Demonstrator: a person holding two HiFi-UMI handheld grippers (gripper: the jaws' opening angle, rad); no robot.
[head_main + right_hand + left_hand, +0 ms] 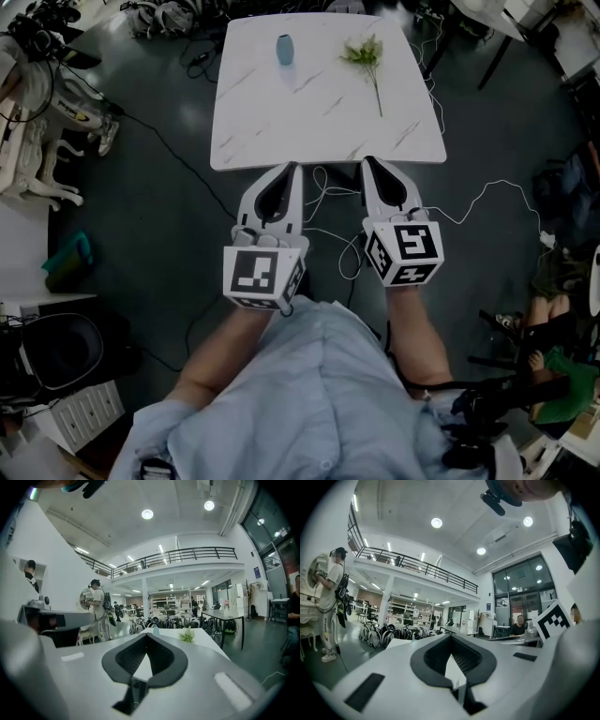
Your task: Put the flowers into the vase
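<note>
Closest in, left gripper (287,169) and right gripper (370,161) hover, jaws closed and empty, at the table's (281,131) near edge. Flowers (367,56) lie far right and the vase (284,49) stands far left, well apart.

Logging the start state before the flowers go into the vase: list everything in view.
Table: one, white marbled, top centre of head view.
Vase: one, blue, upright on table, far left.
Flowers: one bunch, green-white, lying on table, far right.
Cables: several, white and black, floor around table.
Left gripper: one, white, shut, at table's near edge.
Right gripper: one, white, shut, beside the left.
Shirt: one, pale blue, bottom of head view.
</note>
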